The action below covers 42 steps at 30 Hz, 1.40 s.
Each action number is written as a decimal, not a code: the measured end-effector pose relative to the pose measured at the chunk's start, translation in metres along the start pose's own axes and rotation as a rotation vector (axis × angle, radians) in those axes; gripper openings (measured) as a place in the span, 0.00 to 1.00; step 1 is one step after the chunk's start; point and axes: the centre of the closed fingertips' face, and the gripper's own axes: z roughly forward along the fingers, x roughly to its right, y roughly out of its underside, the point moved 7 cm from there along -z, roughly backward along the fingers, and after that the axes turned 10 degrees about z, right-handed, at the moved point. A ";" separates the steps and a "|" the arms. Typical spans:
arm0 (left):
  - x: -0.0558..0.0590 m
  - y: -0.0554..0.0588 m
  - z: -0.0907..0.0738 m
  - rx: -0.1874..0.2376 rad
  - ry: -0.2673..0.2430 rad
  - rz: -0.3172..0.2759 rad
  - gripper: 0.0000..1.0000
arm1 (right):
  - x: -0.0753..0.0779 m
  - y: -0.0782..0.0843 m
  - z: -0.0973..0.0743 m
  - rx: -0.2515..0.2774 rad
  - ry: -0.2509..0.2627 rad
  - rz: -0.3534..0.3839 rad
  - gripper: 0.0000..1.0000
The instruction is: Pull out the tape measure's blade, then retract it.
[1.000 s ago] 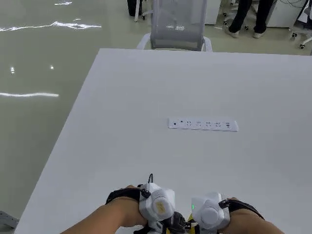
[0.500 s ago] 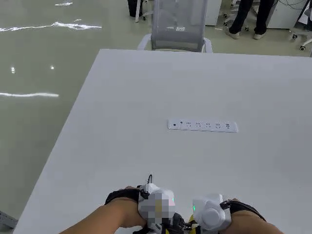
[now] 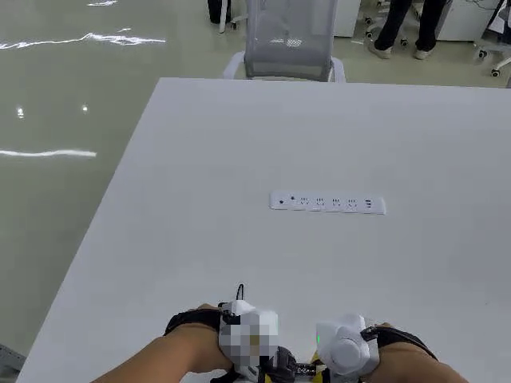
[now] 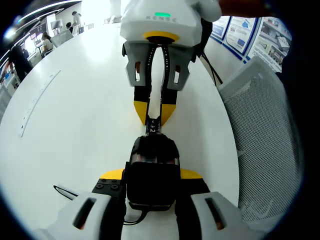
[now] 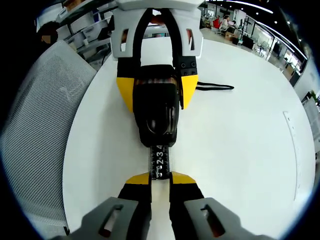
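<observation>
A black tape measure (image 4: pixel 152 170) rests on the white table (image 3: pixel 239 159), with my left gripper (image 4: pixel 152 175) shut on its case. A short length of its blade (image 5: pixel 159 162), with black numbers showing, runs out to my right gripper (image 5: pixel 159 179), which is shut on the blade's end. In the left gripper view the right gripper (image 4: pixel 154 112) faces me and pinches the tip between yellow fingertips. In the right gripper view the left gripper (image 5: pixel 157 87) clamps the case (image 5: pixel 159 112). Both grippers sit close together at the near table edge, left gripper (image 3: pixel 249 341) and right gripper (image 3: pixel 347 347).
A white power strip (image 3: pixel 327 203) lies mid-table. A grey mesh chair (image 3: pixel 289 36) stands at the far end; another mesh chair (image 4: pixel 265 140) is beside the near edge. The tape's black strap (image 5: pixel 215 87) trails on the table. People stand far back.
The head camera has tipped slightly. The left gripper has edged a little to the left, away from the right gripper; both keep their hold.
</observation>
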 end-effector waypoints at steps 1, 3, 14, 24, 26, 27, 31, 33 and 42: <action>0.000 0.000 0.000 0.001 0.000 0.000 0.34 | 0.000 0.001 -0.001 0.000 0.001 0.000 0.11; 0.000 0.000 0.000 0.001 0.000 0.001 0.34 | 0.001 0.001 -0.001 0.000 0.002 0.004 0.11; 0.000 0.000 0.000 -0.008 -0.003 0.005 0.33 | 0.002 0.005 -0.003 -0.008 0.007 0.018 0.11; 0.001 0.000 -0.001 -0.009 -0.004 0.014 0.33 | 0.004 0.012 -0.005 -0.017 0.021 0.031 0.11; 0.001 0.000 -0.001 -0.008 -0.004 0.014 0.33 | 0.003 0.013 -0.006 -0.018 0.021 0.028 0.11; 0.001 0.000 -0.001 -0.008 -0.004 0.013 0.33 | 0.004 0.014 -0.006 -0.020 0.021 0.024 0.11; 0.001 0.000 -0.001 -0.004 -0.009 0.015 0.33 | 0.004 0.015 -0.007 -0.021 0.020 0.032 0.11; 0.001 0.000 -0.001 0.000 -0.011 0.014 0.33 | 0.004 0.016 -0.008 -0.021 0.019 0.030 0.11; 0.001 0.000 -0.001 -0.002 -0.010 0.015 0.33 | 0.003 0.021 -0.011 -0.030 0.027 0.032 0.11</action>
